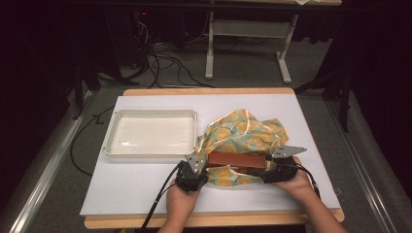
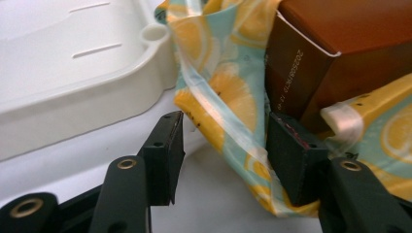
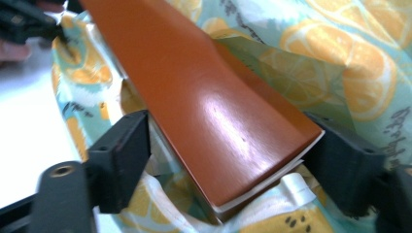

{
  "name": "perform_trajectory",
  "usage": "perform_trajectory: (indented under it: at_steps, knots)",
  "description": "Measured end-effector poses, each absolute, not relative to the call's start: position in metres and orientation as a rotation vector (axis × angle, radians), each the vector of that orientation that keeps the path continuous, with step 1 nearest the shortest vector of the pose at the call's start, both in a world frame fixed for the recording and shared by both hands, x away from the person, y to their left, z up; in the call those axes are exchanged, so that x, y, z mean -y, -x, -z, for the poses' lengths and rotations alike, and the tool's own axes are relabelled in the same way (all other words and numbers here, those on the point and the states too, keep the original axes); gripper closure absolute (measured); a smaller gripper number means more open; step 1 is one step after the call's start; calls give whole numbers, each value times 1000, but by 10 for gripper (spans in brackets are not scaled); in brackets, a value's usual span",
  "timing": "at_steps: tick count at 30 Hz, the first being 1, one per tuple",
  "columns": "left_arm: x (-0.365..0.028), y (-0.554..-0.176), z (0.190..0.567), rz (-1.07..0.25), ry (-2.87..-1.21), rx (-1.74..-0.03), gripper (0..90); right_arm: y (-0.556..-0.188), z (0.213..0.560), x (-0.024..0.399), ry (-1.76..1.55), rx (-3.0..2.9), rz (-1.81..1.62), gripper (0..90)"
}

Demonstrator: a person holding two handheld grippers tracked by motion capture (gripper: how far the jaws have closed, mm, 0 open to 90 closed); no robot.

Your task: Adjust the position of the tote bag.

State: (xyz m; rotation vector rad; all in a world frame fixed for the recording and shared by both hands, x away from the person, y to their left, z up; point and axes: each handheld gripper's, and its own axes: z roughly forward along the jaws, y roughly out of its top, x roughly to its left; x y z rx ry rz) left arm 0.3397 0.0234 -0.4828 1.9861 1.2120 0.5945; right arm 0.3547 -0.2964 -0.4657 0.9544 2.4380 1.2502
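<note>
A long brown box lies across the mouth of a teal bag printed with orange slices, right of centre on the table. My right gripper holds the box's right end: in the right gripper view the brown box sits between the jaws of the right gripper, which touch its two sides. My left gripper is at the box's left end. Seen from the left gripper view, the left gripper is open. The bag's edge hangs between its jaws, and the box's corner is just beyond its right jaw.
A white plastic tray stands left of the bag with nothing in it; its corner is close to my left gripper. The white tabletop has free room in front. Cables trail toward the person from both grippers.
</note>
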Motion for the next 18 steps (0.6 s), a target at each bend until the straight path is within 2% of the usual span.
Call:
perform_trajectory:
  at_steps: [5,18]
  knots:
    - [-26,-341,483,-578,-1968,-1231,450,-336,457,304,-881,-2444,-1322,391]
    - [-26,-341,483,-560,-1975,-1224,452,-347,467,288,-942,-2453,-1283,349]
